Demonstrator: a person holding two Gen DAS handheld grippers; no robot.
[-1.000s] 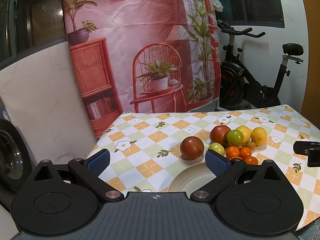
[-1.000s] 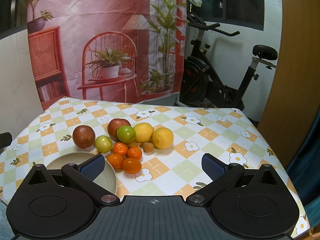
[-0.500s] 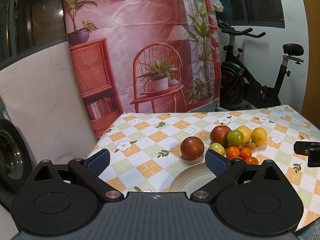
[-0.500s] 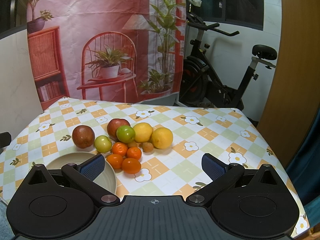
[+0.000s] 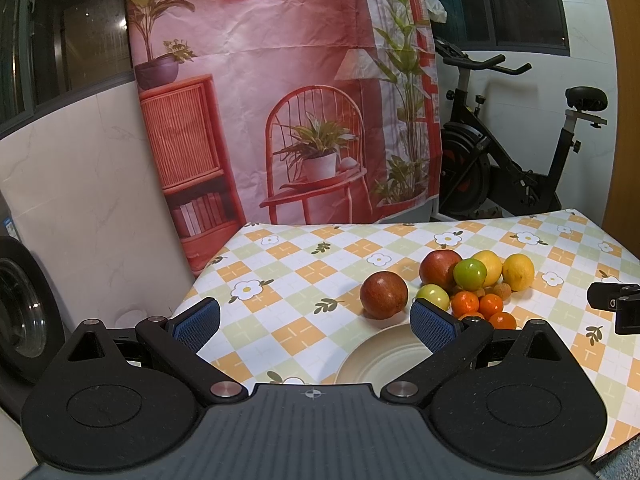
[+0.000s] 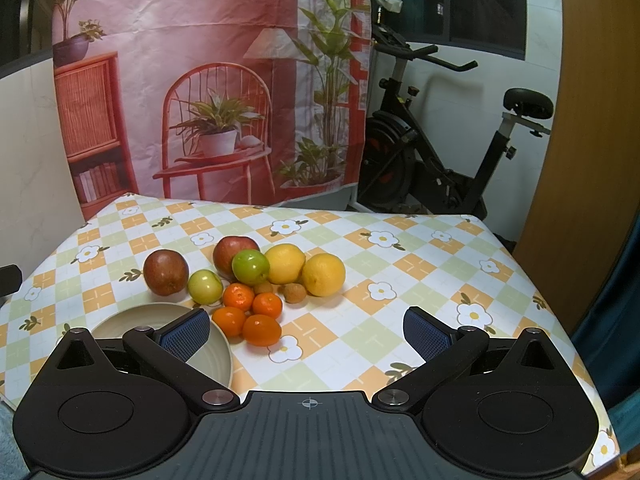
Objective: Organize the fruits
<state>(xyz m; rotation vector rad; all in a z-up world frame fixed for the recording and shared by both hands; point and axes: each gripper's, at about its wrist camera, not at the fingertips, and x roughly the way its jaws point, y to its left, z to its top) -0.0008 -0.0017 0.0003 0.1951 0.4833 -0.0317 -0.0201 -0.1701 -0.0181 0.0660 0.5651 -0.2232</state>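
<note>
A pile of fruit lies on the checked tablecloth: a dark red fruit (image 6: 165,272), a red apple (image 6: 230,250), two green fruits (image 6: 251,267), two lemons (image 6: 323,274), several small oranges (image 6: 261,330) and two small brown fruits (image 6: 295,293). A cream plate (image 6: 218,346) sits empty at the near left of the pile. The dark red fruit (image 5: 383,294), the pile and the plate (image 5: 374,360) also show in the left wrist view. My left gripper (image 5: 316,322) is open and empty, short of the plate. My right gripper (image 6: 307,334) is open and empty, near the oranges.
The table (image 6: 420,264) ends close on the right and near sides. A printed backdrop (image 6: 208,80) hangs behind it, with an exercise bike (image 6: 448,152) at the back right. A wooden panel (image 6: 580,140) stands on the right. The right gripper's tip (image 5: 616,304) shows in the left view.
The right gripper has drifted very slightly forward; the left gripper and the fruit have not visibly moved.
</note>
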